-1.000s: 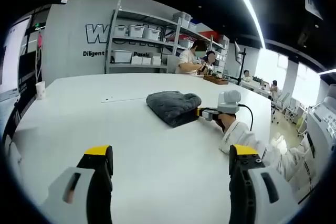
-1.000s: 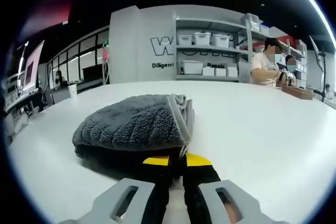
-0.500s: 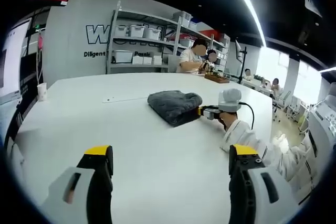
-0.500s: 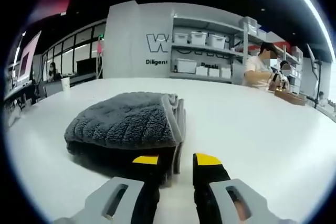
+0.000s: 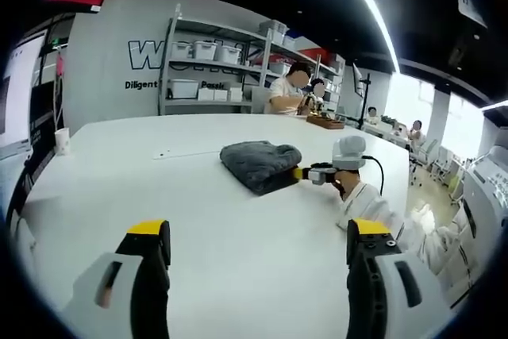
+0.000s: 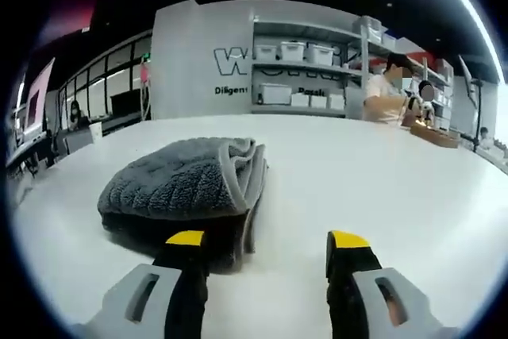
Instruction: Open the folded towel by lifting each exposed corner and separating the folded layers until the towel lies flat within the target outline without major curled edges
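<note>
Big white round-edged table point(image 5: 198, 220) in a bright, wide room, seen the same in the right gripper view point(image 6: 381, 172). Behind it a grey wall with large white letters point(image 5: 147, 53) and grey metal shelves holding white plastic boxes point(image 5: 206, 49). Long white light strip point(image 5: 373, 5) running across the dark ceiling. Two people at the far side of the table point(image 5: 298, 89), next to a brown tray point(image 5: 325, 122). Small white paper cup point(image 5: 61, 137) near the left edge of the table.

Folded fluffy grey towel point(image 5: 259, 164) lying near the middle of the table, still in thick layers, with its pale trimmed edges stacked on the side facing the right gripper point(image 6: 242, 180).

Left gripper point(image 5: 258, 236) well apart from the towel, low over bare table, yellow-tipped black jaws spread wide, nothing between them. Right gripper point(image 6: 268, 237) just beside the towel's near edge, jaws parted and released, left tip point(image 6: 186, 238) close against the dark fold, right tip over bare table. In the left gripper view, the right gripper point(image 5: 305, 173) sits at the towel's right side, held by a hand in a white sleeve point(image 5: 365, 204).
</note>
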`<control>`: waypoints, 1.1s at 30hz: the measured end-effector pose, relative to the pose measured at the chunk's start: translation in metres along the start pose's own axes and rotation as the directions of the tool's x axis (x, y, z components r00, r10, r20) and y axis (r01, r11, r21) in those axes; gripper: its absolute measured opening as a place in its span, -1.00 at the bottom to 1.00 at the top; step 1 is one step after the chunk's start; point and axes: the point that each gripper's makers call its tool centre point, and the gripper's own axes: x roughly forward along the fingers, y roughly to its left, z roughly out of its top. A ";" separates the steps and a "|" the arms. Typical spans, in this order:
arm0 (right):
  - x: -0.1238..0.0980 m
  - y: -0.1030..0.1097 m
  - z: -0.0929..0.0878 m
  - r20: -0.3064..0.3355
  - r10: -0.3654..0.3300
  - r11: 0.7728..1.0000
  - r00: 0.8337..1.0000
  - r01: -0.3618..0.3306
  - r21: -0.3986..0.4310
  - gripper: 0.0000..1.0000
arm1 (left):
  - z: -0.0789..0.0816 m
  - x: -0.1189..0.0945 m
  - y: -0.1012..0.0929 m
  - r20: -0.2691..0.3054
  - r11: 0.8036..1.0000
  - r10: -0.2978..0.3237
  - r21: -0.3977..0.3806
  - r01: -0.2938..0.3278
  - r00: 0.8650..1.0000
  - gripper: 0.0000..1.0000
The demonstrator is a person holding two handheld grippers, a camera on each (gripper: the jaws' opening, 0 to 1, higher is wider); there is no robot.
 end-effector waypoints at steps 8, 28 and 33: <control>-0.010 0.003 -0.002 0.007 0.086 0.996 0.996 -0.086 0.027 0.63 | -0.001 0.004 -0.001 -0.008 1.000 -0.003 0.001 0.003 1.000 0.82; -0.038 0.007 0.000 0.062 0.257 0.966 0.964 -0.258 0.016 0.99 | 0.002 0.033 -0.019 -0.042 0.998 -0.044 0.037 0.046 0.998 0.84; -0.040 -0.001 -0.005 0.062 0.264 0.964 0.962 -0.266 0.026 0.99 | 0.005 0.045 -0.025 -0.038 0.997 -0.062 0.052 0.064 0.997 0.86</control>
